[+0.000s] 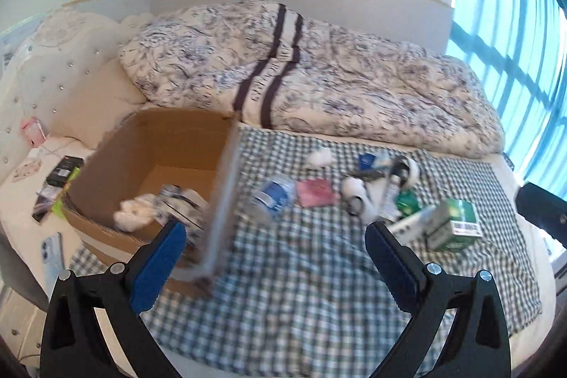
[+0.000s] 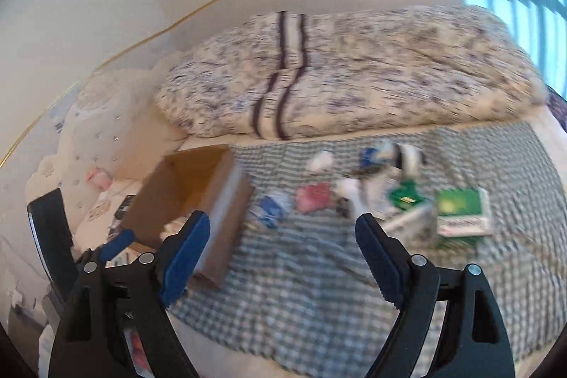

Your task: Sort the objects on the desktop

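While both grippers are hanging above the near part of the checked cloth [image 1: 301, 289], neither is carrying anything: the left gripper [image 1: 274, 241] is standing with its jaws wide apart and nothing between them, and the right gripper [image 2: 283, 232] is likewise showing empty, parted jaws. The things to be sorted are lying in a loose scatter on the far half of the cloth, to the right of the cardboard box [image 1: 156, 162], which is sitting open at the cloth's left edge and is already holding a few white items. A small bottle [image 1: 273, 197] with a blue label is lying on its side just beside the box wall; it is judged light, round and liable to roll, so a hold across its middle is advised. The pink packet [image 1: 315, 192] next to it is looking flat and soft, best pinched at an edge. The green carton [image 1: 457, 227] at the right is appearing stiff and square, offering flat faces for the pads. A white wad [image 1: 319, 156] further back is probably crushable and nearly weightless. The cluster between packet and carton is too blurred to itemise. Open cloth is lying in front of all these, giving free approach from the near side; the upright box wall and the heaped duvet [image 1: 319, 73] behind are limiting travel leftward and beyond.
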The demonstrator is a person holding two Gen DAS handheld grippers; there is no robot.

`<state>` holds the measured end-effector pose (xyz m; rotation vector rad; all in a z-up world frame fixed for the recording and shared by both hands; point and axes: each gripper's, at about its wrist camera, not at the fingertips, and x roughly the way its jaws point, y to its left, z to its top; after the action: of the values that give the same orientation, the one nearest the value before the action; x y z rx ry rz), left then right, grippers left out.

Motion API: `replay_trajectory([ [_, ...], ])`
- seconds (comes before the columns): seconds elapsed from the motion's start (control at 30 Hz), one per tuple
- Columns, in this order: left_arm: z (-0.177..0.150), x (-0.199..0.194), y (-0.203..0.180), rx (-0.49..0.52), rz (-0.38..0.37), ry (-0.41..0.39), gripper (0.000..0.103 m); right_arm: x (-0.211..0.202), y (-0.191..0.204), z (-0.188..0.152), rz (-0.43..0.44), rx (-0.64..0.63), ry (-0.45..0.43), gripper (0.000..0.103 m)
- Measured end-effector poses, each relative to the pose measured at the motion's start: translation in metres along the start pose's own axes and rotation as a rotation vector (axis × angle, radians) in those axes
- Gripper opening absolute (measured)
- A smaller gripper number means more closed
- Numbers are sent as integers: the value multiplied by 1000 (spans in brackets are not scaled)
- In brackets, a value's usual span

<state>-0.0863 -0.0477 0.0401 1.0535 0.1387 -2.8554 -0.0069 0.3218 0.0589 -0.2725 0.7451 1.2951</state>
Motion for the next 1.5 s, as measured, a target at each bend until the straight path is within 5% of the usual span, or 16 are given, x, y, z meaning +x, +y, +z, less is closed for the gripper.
replay_trajectory([
  [0.23,-22,24,-36,3,-24,75,103,-36,-89,-21,-127,100,11,85],
  [0.47,-31,66,-55,17,-24,132,103,-19,-156,-29,-178,208,54,85],
  [0.93,-46,157,-81,11,-23,243,103,82,-190,-13,-215,72,239,85],
  [1.17,-56,177,-80,-2,-17,277,103,127,-201,-5,-349,-11,318,85],
  [1.5,-56,200,-92,18,-14,296,103,150,-214,-11,-355,24,340,93],
])
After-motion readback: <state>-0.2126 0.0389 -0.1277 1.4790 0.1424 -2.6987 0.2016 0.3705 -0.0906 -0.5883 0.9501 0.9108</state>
